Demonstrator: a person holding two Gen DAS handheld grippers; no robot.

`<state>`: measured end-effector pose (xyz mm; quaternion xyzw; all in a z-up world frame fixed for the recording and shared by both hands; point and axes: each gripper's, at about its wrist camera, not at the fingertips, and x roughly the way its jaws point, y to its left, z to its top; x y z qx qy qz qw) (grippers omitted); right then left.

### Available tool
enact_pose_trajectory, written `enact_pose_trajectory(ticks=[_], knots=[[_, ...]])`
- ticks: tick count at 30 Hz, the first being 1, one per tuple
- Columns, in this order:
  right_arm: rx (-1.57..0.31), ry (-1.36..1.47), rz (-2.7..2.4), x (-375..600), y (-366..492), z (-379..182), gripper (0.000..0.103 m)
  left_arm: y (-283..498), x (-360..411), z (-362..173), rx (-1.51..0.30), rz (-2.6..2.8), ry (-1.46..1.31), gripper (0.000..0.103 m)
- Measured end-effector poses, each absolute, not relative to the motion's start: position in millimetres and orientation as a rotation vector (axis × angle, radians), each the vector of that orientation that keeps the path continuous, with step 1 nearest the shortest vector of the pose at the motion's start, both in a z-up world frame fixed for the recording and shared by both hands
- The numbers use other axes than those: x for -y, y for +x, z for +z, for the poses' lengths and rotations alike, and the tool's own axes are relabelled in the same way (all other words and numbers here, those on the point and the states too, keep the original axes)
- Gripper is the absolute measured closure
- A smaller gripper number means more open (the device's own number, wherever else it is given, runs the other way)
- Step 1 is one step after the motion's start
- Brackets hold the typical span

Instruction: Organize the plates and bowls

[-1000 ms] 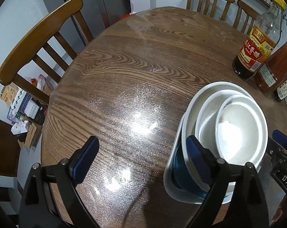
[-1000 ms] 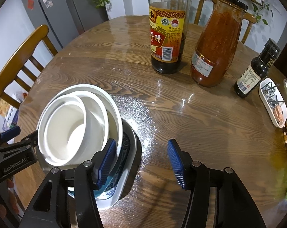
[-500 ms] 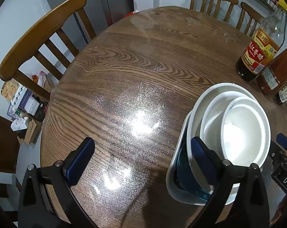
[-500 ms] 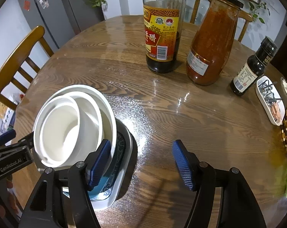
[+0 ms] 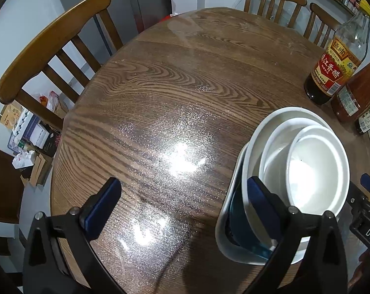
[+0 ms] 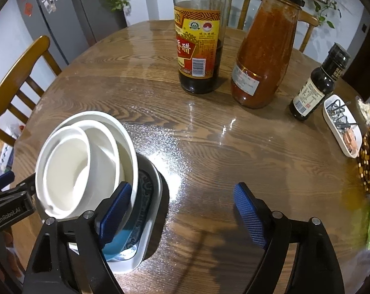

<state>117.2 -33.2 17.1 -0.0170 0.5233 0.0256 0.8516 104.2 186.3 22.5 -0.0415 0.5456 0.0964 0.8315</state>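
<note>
Both grippers hang over the round wooden counter (image 5: 175, 93), angled down, with the crockery stack sitting between them. At the bottom is a white oblong plate (image 6: 145, 240) with a blue patterned centre; on it rests a blue bowl (image 6: 116, 242), and three nested white bowls (image 5: 317, 166) lean in it, tilted.

The left gripper (image 5: 182, 203) has its fingers spread wide, nothing between them but bare wood. Its right-hand finger (image 5: 260, 201) stands in front of the stack's near-left edge; whether it touches the rim I cannot tell. Its other finger is well out to the left over open counter.

The right gripper (image 6: 182, 215) is opening at this moment, its jaws already broad, and nothing lies between them. Its left-hand finger (image 6: 113, 215) stands right against the outer white bowl and the blue bowl beneath; contact is unclear. Its right-hand finger stands over bare counter.

Farther back stand a vinegar bottle (image 6: 199, 44), a red sauce jar (image 6: 263, 56) and a small dark bottle (image 6: 317, 85), well apart from the stack.
</note>
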Motion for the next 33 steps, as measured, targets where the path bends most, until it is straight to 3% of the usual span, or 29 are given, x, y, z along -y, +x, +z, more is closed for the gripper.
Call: enact_pose_trajectory(ticks=[12, 19, 33], knots=[[-1.108, -0.035, 0.051, 35, 118, 18, 0.018, 102, -182, 28, -1.145, 0.211, -0.042, 0.001], [-1.033, -0.057, 0.051, 34, 114, 43, 0.018, 100, -183, 68, -1.014, 0.204, -0.054, 0.001], [-0.994, -0.028, 0.109, 28, 102, 55, 0.018, 91, -177, 68, -1.015, 0.164, -0.074, 0.001]])
